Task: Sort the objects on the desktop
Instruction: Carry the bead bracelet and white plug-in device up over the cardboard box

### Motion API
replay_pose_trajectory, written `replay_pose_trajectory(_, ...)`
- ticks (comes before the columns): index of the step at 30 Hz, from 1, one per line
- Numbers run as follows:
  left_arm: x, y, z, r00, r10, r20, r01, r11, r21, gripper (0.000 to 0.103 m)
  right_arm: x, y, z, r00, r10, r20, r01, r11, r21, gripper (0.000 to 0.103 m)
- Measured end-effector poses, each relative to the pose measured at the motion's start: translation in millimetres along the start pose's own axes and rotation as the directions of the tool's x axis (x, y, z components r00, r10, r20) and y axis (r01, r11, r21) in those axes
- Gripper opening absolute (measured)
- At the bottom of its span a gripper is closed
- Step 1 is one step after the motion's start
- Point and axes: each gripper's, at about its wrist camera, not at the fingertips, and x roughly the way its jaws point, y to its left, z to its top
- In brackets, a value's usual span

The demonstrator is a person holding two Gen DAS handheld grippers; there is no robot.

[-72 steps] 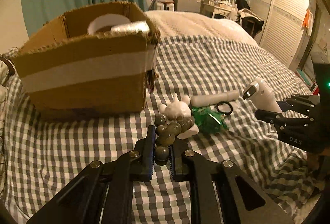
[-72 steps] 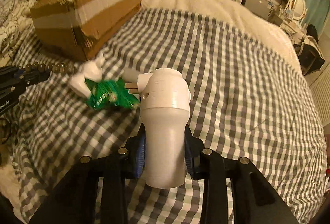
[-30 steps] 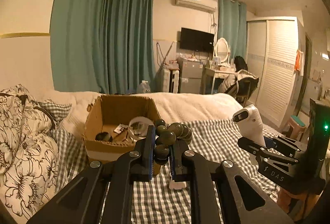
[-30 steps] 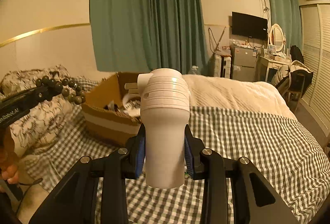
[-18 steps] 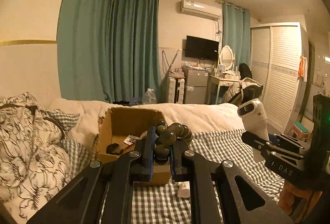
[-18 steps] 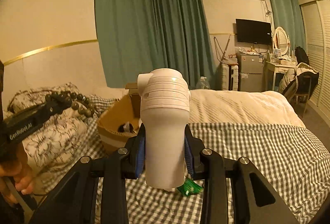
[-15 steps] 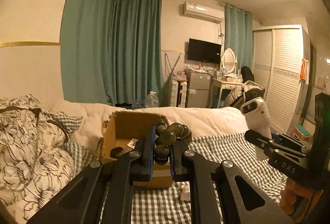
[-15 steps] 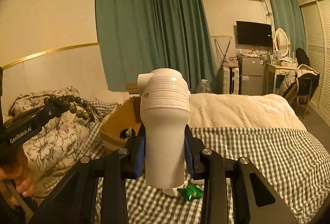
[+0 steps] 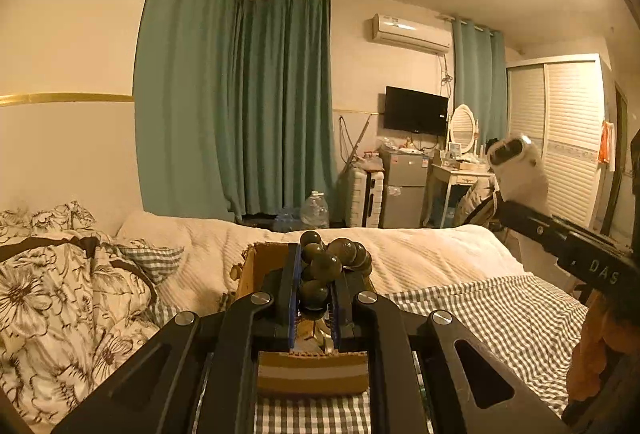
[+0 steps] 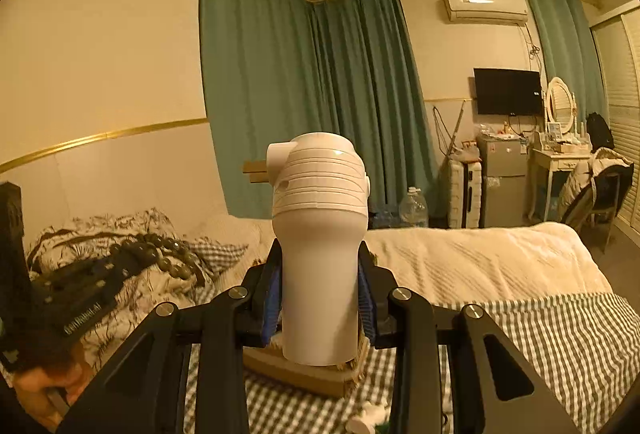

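Observation:
My left gripper (image 9: 314, 288) is shut on a string of dark round beads (image 9: 326, 264) and holds it in the air over the cardboard box (image 9: 312, 374). The beads also show in the right wrist view (image 10: 168, 254). My right gripper (image 10: 318, 298) is shut on a white handheld device with a ribbed head (image 10: 320, 230), held upright above the box (image 10: 304, 370). The device also shows at the right of the left wrist view (image 9: 520, 170). The box's inside is mostly hidden behind both grippers.
The box stands on a bed with a grey checked cover (image 9: 500, 322). A floral duvet and pillows (image 9: 60, 298) lie to the left. A small white object (image 10: 368, 418) lies on the cover below the right gripper. Teal curtains and furniture stand behind.
Both grippers have lifted off the bed and moved over the box, each still holding its object. The box now sits directly beneath and behind the fingers in both views.

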Motion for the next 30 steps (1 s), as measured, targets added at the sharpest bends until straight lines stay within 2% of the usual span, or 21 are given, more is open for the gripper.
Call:
replay_pose_trajectory(11, 59.4, 16.2, 6.9, 1.000, 0.015, -0.011, -0.015, 1.000, -0.006, 0.011, 58.6, 3.7, 1.6, 1.000, 0.016, -0.020, -0.016, 0.999, -0.027, 0.031)
replay_pose_trajectory(17, 87.0, 29.4, -5.3, 0.999, 0.033, -0.021, -0.034, 0.999, -0.019, 0.011, 93.4, 2.9, -19.5, 0.998, 0.031, -0.046, -0.033, 0.998, -0.044, 0.031)
replay_pose_trajectory(30, 147.2, 42.8, -40.7, 0.991, 0.042, -0.127, -0.044, 0.999, -0.015, 0.012, 163.2, 0.4, -61.9, 0.982, 0.059, -0.180, -0.072, 0.995, -0.070, 0.031)
